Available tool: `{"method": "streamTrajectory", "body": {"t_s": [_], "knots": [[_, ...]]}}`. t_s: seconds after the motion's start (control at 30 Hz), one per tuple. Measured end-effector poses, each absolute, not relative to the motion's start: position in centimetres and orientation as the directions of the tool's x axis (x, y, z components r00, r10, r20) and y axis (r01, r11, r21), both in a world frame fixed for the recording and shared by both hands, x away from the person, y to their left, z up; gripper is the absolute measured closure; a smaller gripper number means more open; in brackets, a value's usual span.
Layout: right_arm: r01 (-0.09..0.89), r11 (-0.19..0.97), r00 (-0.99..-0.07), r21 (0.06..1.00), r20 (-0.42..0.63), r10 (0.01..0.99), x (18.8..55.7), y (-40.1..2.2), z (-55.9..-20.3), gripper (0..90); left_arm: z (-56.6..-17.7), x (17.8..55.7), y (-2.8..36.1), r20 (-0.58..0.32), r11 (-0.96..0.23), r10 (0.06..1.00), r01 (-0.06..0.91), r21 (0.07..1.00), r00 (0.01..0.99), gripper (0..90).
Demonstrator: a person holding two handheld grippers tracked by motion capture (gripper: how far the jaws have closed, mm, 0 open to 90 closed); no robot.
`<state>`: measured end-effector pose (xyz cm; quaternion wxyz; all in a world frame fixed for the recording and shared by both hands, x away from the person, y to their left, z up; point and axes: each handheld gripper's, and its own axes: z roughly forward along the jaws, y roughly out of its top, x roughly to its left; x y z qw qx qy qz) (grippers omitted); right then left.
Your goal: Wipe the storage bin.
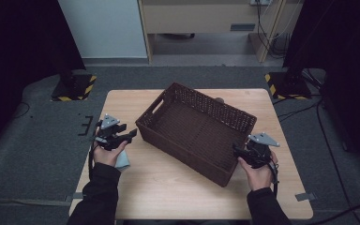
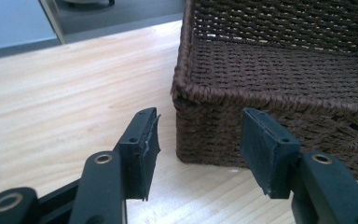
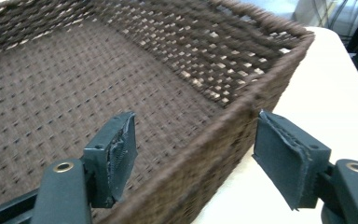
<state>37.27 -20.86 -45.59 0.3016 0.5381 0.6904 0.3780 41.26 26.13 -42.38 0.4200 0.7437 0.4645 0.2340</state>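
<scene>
Along the right gripper (image 3: pixel 193 158) view, parted jaws straddle the basket (image 3: pixel 223 121) wall, untouched.

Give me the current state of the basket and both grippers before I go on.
wicker basket: empty, upright on the table, set at an angle to its edges.
left gripper: jaws open, pointed at the basket's corner, not touching it.
right gripper: jaws open, straddling the basket's wall, one inside, one outside; pads not pressing.
table: light wood, bears the basket.
</scene>
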Motion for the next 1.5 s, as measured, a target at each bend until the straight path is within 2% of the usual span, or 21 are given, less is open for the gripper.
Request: {"method": "streamTrajectory", "body": {"t_s": [0.03,0.23,0.37,0.5,0.73,0.83,1.0,1.13,1.3,1.5], "knots": [[0.517,0.152,-0.235,0.843,-0.031,0.972,37.2,-20.6,-45.6,34.5,-42.3,41.4,26.2,-0.040,-0.213,0.890,0.493,0.844,0.454,45.7],[0.519,0.156,-0.231,0.841,-0.038,0.972,37.9,-21.0,-45.6,42.5,-42.2,42.8,26.2,-0.049,-0.204,0.891,0.495,0.845,0.452,45.9],[0.520,0.125,-0.217,0.845,-0.011,0.976,38.1,-21.7,-45.6,40.6,-42.4,43.8,25.8,-0.060,-0.205,0.885,0.501,0.841,0.462,45.9],[0.505,0.128,-0.249,0.854,0.002,0.968,36.9,-21.5,-45.2,36.7,-42.7,44.6,25.1,-0.059,-0.215,0.881,0.508,0.834,0.469,46.2],[0.524,0.160,-0.264,0.837,-0.019,0.964,37.2,-21.3,-45.7,45.3,-43.5,45.9,23.9,-0.040,-0.252,0.876,0.527,0.812,0.480,48.0],[0.519,0.153,-0.252,0.841,-0.021,0.968,37.7,-21.7,-45.8,47.8,-44.0,46.3,23.9,-0.046,-0.256,0.877,0.547,0.797,0.479,52.4],[0.512,0.126,-0.264,0.850,0.015,0.964,37.4,-22.2,-45.3,39.3,-44.4,46.4,23.8,-0.076,-0.252,0.865,0.561,0.788,0.496,58.0],[0.493,0.112,-0.271,0.863,0.030,0.962,36.7,-22.3,-44.5,39.1,-44.2,45.9,23.5,-0.080,-0.259,0.860,0.567,0.782,0.504,68.5],[0.528,0.141,-0.284,0.837,0.017,0.959,36.2,-21.9,-45.0,44.5,-44.2,44.3,23.1,-0.081,-0.260,0.859,0.566,0.782,0.506,69.2],[0.554,0.139,-0.283,0.821,0.028,0.959,36.9,-22.4,-45.5,58.6,-43.8,43.1,23.0,-0.046,-0.300,0.849,0.554,0.777,0.526,65.9]]}}
